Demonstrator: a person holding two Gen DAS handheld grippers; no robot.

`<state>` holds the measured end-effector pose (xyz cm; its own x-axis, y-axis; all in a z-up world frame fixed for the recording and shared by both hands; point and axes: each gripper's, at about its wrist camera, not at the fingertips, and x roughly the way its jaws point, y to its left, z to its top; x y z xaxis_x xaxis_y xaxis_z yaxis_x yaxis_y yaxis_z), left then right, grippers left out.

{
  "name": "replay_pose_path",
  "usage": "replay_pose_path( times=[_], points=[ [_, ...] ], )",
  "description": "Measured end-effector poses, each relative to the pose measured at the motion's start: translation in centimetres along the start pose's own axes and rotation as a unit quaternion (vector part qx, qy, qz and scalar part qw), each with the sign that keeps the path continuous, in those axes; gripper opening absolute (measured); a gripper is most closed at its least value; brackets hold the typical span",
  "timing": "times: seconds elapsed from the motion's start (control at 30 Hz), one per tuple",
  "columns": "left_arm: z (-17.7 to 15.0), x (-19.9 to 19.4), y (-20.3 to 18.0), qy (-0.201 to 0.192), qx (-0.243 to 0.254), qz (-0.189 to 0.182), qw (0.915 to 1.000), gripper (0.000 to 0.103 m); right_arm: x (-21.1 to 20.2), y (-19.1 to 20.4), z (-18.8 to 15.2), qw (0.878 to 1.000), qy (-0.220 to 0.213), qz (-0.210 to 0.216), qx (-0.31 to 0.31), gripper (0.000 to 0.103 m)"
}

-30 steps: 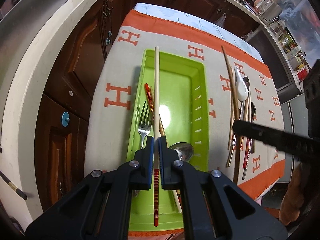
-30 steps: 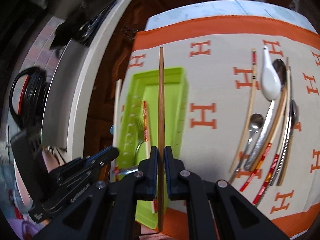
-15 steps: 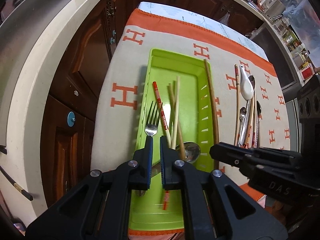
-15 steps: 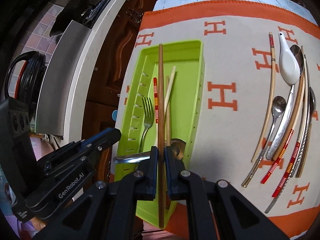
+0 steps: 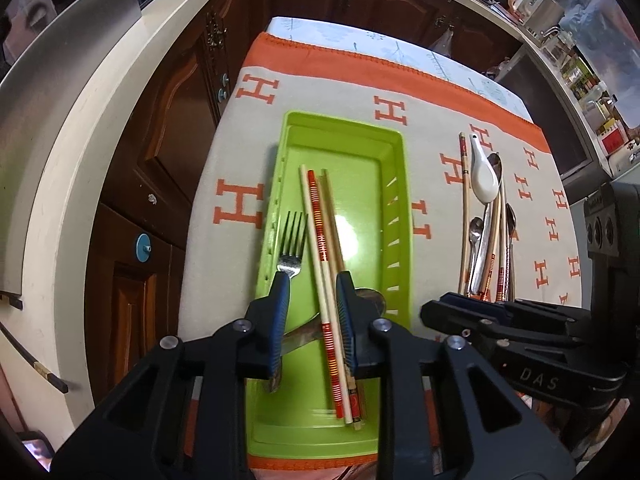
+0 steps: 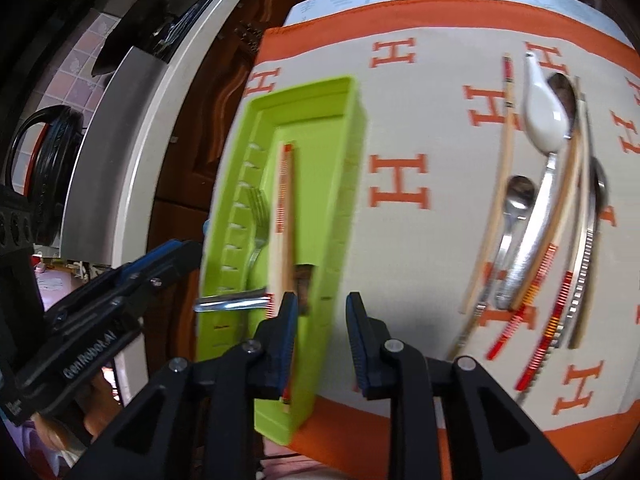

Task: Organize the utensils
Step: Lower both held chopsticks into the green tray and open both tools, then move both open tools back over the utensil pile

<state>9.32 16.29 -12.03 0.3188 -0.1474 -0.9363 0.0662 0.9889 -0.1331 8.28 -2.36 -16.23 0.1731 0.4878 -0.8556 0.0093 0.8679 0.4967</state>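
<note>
I saw both tongs gaping, empty; loose utensil pile (image 6: 540,216) lay right of tray (image 6: 344,184), lengthwise, nearer right gripper (image 6: 320,312); left gripper (image 5: 312,300) over tray.

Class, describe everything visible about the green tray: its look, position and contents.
The green tray is a long, shallow, glossy plastic rectangle with slotted side walls. It lies flat on the orange-bordered cloth patterned with H letters. Inside lie a metal fork, several chopsticks and a metal spoon. Both open grippers hover above without touching it.
</note>
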Motion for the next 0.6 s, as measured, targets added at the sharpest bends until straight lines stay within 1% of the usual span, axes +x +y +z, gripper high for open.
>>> replay_pose_path(
  times=[0.13, 0.2, 0.23, 0.27, 0.33, 0.43, 0.6],
  points=[
    [-0.3, -0.1, -0.8, -0.002, 0.001, -0.002, 1.0, 0.021, -1.0, -1.9, -0.6, 1.0, -0.008, -0.012, 0.005, 0.025],
    [-0.7, -0.3, -1.3, -0.005, -0.001, -0.003, 1.0, 0.023, -1.6, -2.7, -0.9, 1.0, -0.012, -0.023, 0.003, 0.025],
    [-0.9, -0.4, -1.5, -0.007, -0.002, -0.007, 1.0, 0.032, -2.1, -3.2, -1.2, 0.999, -0.017, -0.027, 0.001, 0.025],
    [-1.1, -0.6, -1.7, -0.01, -0.005, -0.012, 0.9999, 0.044, -2.5, -3.5, -1.4, 0.999, -0.021, -0.03, 0.001, 0.025],
    [-1.5, -0.8, -2.0, -0.015, -0.012, -0.025, 0.9995, 0.054, -3.3, -4.2, -1.6, 0.999, -0.03, -0.034, 0.002, 0.025],
    [-2.0, -1.0, -2.8, -0.015, -0.018, -0.038, 0.999, 0.056, -4.4, -5.3, -1.9, 0.998, -0.047, -0.04, 0.007, 0.025],
    [-2.0, -0.8, -4.6, -0.005, -0.018, -0.046, 0.9988, 0.056, -6.0, -7.1, -2.1, 0.996, -0.071, -0.049, 0.015, 0.025]
  ],
)
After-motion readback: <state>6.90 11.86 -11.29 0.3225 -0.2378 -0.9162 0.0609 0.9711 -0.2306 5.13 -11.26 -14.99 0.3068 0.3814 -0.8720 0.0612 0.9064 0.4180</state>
